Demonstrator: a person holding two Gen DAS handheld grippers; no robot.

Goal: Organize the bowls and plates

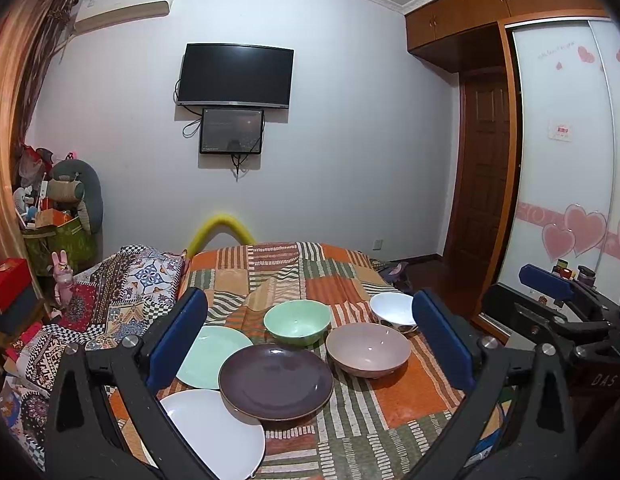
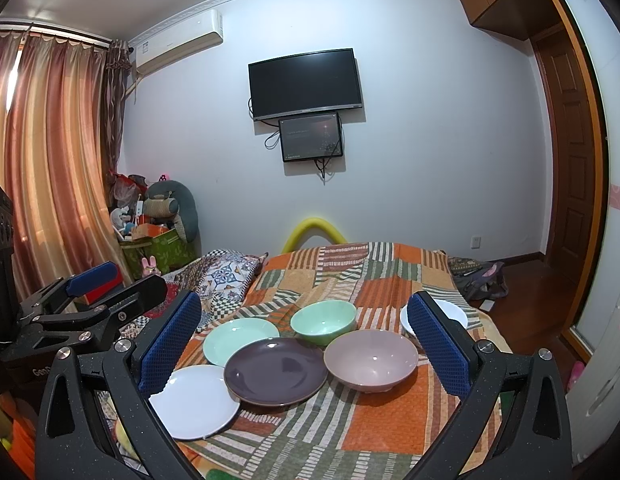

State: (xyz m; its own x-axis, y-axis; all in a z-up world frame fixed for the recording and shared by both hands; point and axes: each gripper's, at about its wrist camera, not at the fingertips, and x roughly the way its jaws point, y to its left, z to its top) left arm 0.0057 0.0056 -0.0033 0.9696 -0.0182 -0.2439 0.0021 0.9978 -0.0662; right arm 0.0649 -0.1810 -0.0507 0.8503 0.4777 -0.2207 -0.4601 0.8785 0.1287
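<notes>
I hold my left gripper (image 1: 310,344) and my right gripper (image 2: 303,344) above the near edge of the bedspread (image 1: 410,396), both spread wide with nothing between the pads. Before me lie three plates: white plate (image 1: 213,432), green plate (image 1: 213,354), brown plate (image 1: 275,380). Behind them sit three bowls: green bowl (image 1: 297,322), pink bowl (image 1: 368,349), and white bowl (image 1: 392,312) by the right edge.

Purple plate (image 1: 275,380), mint bowl (image 1: 297,322), pink bowl (image 1: 368,349); orange-green striped patchwork blanket (image 1: 410,396).
</notes>
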